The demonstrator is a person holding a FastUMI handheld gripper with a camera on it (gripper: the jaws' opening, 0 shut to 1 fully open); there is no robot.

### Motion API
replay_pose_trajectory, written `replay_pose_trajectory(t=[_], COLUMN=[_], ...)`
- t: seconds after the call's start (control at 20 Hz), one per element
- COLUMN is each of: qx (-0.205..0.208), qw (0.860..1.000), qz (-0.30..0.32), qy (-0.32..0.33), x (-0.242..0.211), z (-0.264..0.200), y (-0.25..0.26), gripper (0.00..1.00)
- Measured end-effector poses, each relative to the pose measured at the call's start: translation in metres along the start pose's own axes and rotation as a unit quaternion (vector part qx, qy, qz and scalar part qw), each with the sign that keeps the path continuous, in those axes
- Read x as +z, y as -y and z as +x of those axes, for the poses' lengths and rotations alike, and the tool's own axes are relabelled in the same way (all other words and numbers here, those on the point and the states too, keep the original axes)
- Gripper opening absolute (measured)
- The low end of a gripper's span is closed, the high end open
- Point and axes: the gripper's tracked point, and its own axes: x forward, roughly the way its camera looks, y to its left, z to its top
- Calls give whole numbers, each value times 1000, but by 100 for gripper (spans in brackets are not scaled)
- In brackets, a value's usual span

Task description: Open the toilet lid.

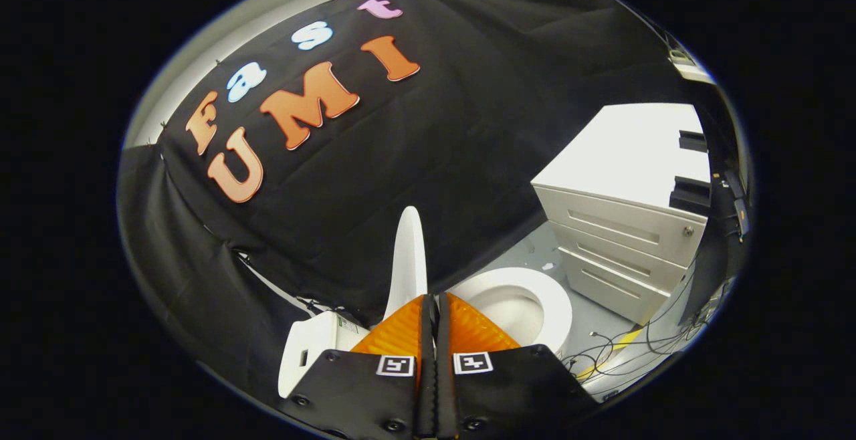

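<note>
The white toilet lid (408, 259) stands raised and nearly upright, seen edge-on, just beyond my fingertips and slightly left of them. My gripper (433, 299) is shut, its fingers pressed together with nothing visible between them. The lid's lower end runs down behind the left finger. The white seat ring and open bowl (535, 306) lie beyond the right finger. The white tank (314, 350) sits left of the fingers, against the black cloth wall.
A white drawer cabinet (622, 246) with three drawers stands to the right of the toilet. Loose cables (628, 350) and a yellow strip lie on the grey floor in front of the cabinet. The black cloth wall hangs close behind the lid.
</note>
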Motion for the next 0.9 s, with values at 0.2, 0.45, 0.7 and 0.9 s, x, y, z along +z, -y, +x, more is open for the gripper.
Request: replay_pose_trajectory(t=[0.2,0.45,0.7,0.9], qx=[-4,17,31,42], qw=[999,998,995,991], qz=[-44,-58,-91,-129], qy=[7,14,15,15], x=[0,0,-5,-12], z=[-7,-15,-22,-31], y=[-28,-65,-105,-138], gripper=[8,8,8,8])
